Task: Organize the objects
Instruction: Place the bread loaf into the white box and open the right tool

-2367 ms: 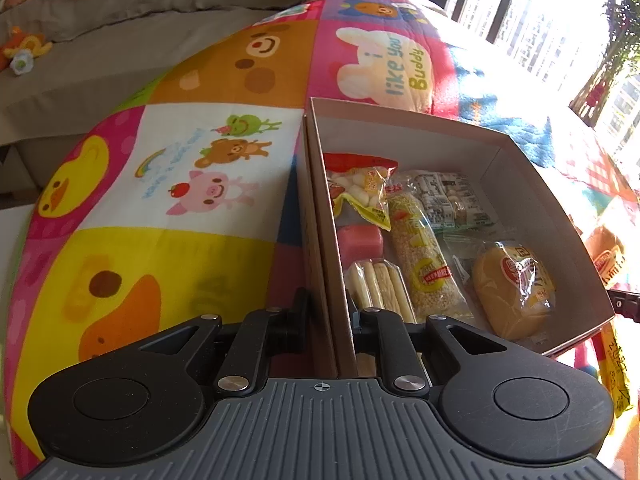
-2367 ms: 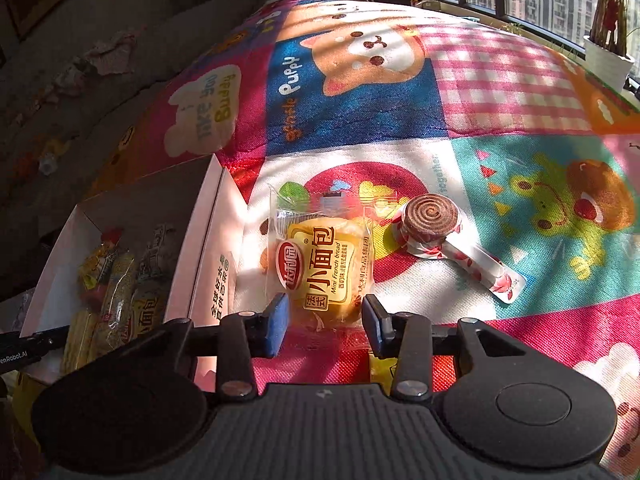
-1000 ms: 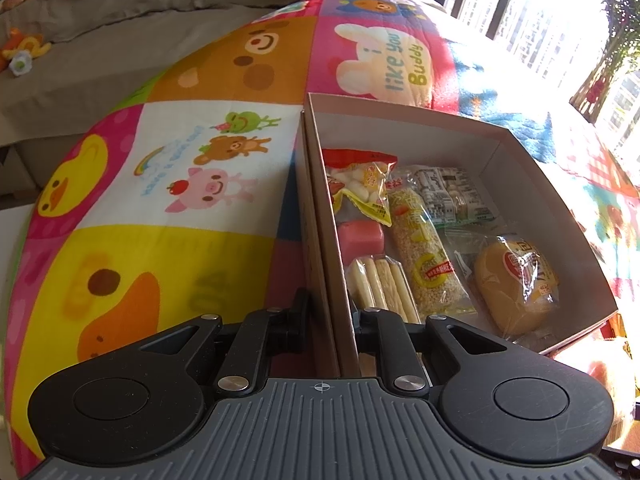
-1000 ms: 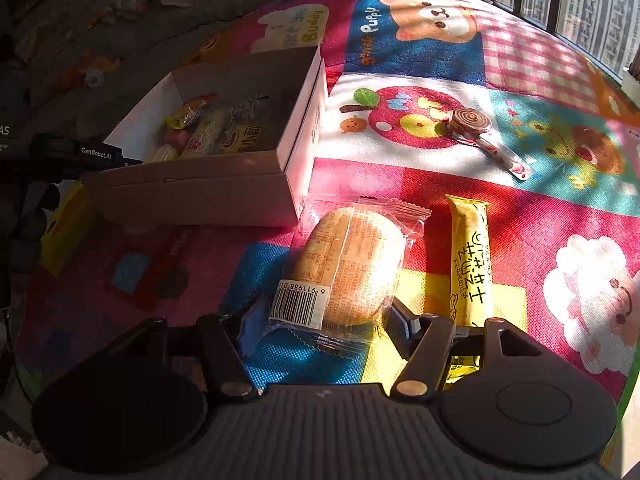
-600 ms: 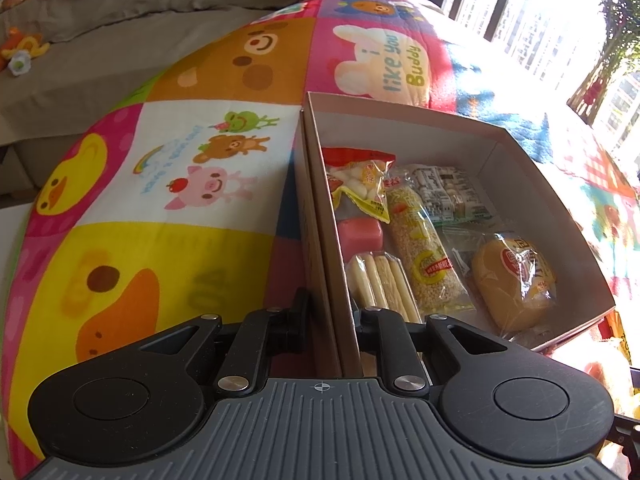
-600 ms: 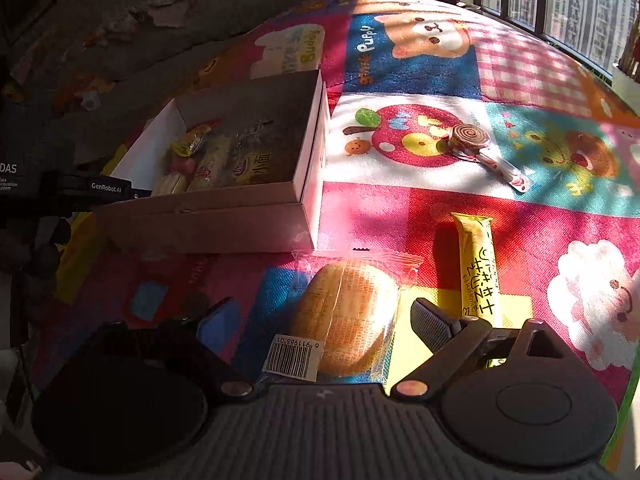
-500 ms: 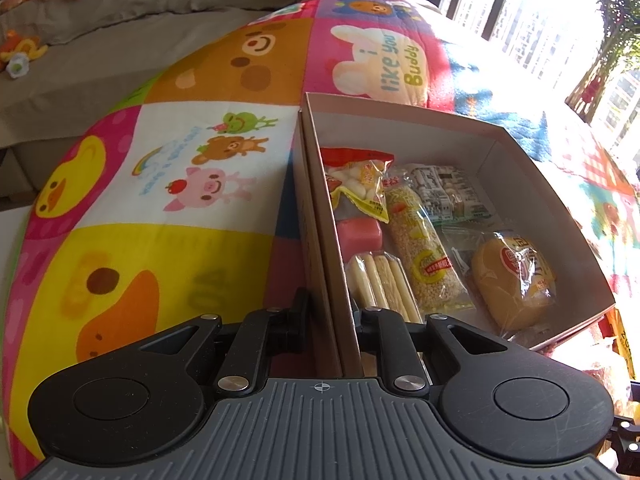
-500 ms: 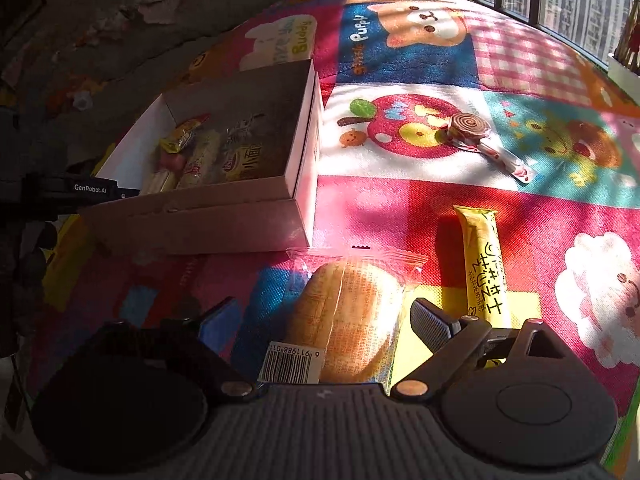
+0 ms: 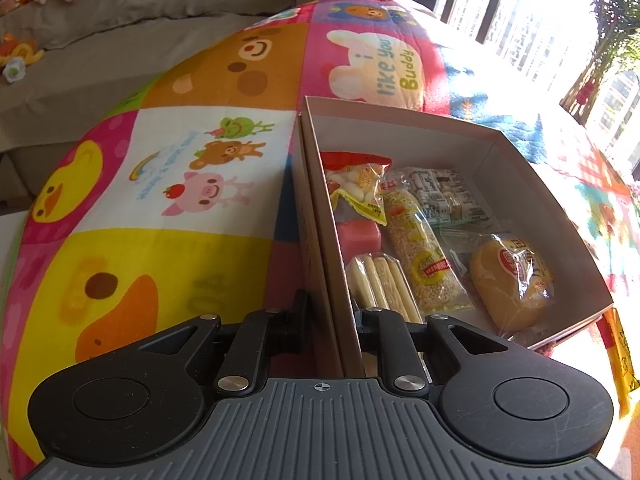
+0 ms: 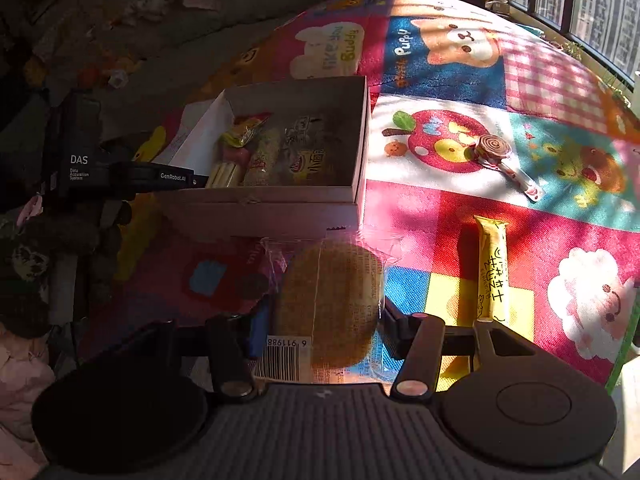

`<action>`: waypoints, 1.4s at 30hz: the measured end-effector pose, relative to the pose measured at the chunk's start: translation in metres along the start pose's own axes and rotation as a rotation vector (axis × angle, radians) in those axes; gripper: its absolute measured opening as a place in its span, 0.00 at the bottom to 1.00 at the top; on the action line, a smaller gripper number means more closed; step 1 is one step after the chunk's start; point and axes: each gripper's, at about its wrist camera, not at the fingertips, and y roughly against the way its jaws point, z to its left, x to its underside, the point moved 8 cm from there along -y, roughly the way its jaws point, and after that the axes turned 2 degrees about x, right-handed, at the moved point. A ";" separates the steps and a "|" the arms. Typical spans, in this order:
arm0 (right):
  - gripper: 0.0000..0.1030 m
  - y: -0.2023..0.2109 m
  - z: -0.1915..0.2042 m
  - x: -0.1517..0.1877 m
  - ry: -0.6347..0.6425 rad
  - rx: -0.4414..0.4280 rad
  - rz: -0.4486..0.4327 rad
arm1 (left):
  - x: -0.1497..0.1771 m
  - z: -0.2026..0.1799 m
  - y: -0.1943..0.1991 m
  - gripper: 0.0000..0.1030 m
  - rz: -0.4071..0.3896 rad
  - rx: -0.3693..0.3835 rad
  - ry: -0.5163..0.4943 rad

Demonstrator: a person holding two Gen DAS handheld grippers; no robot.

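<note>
A cardboard box [image 9: 528, 184] of wrapped snacks sits on the colourful play mat. My left gripper [image 9: 326, 310] is shut on the box's near left wall [image 9: 320, 200]. Inside lie a bread bun [image 9: 512, 280], a grain bar [image 9: 420, 248] and several other packets. In the right wrist view my right gripper [image 10: 320, 316] is shut on a wrapped bread bun [image 10: 332, 296], held above the mat just in front of the box [image 10: 280, 212]. The left gripper's body [image 10: 132, 176] shows at the box's left.
A yellow snack stick [image 10: 492, 272] lies on the mat to the right of the held bun. A swirl lollipop [image 10: 500, 152] lies farther right. A grey sofa [image 9: 120, 20] with clothes runs behind the mat. Windows are at the far right.
My right gripper opened around the bun about half a second ago and has now closed on it and shifted closer to the box. The left gripper keeps its hold on the box wall.
</note>
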 end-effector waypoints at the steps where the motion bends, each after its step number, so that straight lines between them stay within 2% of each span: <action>1: 0.52 0.008 0.004 -0.012 0.005 -0.008 -0.038 | 0.000 0.000 0.000 0.18 -0.001 0.000 0.001; 4: 0.52 0.021 0.013 -0.045 0.017 -0.015 -0.130 | 0.000 0.000 0.000 0.18 -0.002 0.000 0.002; 7: 0.52 0.017 0.024 -0.071 0.027 -0.041 -0.185 | 0.000 0.000 0.000 0.18 -0.002 0.001 0.002; 14: 0.52 -0.040 0.045 -0.102 -0.005 -0.089 -0.174 | 0.000 0.000 0.000 0.19 -0.001 0.005 0.002; 19: 0.52 -0.084 0.049 -0.106 -0.053 -0.103 -0.126 | 0.001 0.001 0.000 0.19 0.001 0.017 0.007; 27: 0.53 -0.135 0.058 -0.072 -0.063 -0.087 -0.028 | 0.002 0.000 0.000 0.20 0.001 0.016 0.004; 31: 0.56 -0.131 0.054 -0.068 -0.080 -0.094 -0.032 | 0.002 0.000 0.000 0.20 0.001 0.017 0.006; 32: 0.60 -0.129 0.054 -0.069 -0.077 -0.090 -0.040 | 0.002 0.000 0.000 0.20 0.001 0.016 0.006; 34: 0.66 -0.117 0.055 -0.070 -0.048 -0.083 -0.074 | 0.002 0.000 0.000 0.19 0.001 0.016 0.006; 37: 0.67 -0.099 0.056 -0.073 -0.003 -0.071 -0.126 | 0.002 0.000 0.001 0.19 0.001 0.014 0.007; 39: 0.61 -0.084 0.054 -0.073 0.023 -0.060 -0.153 | 0.003 0.000 0.001 0.19 0.001 0.015 0.009; 41: 0.36 -0.075 0.054 -0.069 0.034 -0.074 -0.150 | 0.003 0.000 0.001 0.19 0.001 0.014 0.009; 42: 0.33 -0.073 0.054 -0.066 0.034 -0.094 -0.137 | 0.003 0.000 0.001 0.19 0.001 0.014 0.009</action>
